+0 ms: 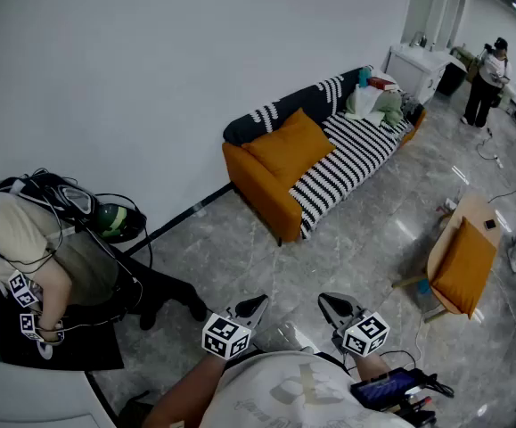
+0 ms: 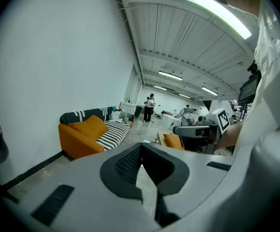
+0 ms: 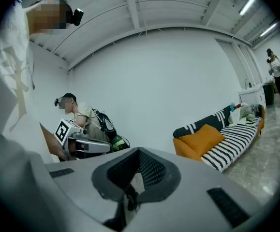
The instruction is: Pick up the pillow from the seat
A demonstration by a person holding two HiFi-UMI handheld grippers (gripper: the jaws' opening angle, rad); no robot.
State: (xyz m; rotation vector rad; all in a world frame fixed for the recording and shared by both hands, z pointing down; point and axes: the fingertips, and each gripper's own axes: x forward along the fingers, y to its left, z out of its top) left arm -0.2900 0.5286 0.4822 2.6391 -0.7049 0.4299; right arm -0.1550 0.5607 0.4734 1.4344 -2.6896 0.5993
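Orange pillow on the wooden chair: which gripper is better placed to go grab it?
Right, probably. The orange pillow on the wooden chair lies on the right gripper's side; the left gripper is farther. Both are shut and far off.

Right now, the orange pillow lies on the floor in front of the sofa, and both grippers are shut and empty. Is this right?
No. The orange pillow lies on the seat of the sofa, not on the floor; the head view shows it. The left gripper and right gripper are shut and empty.
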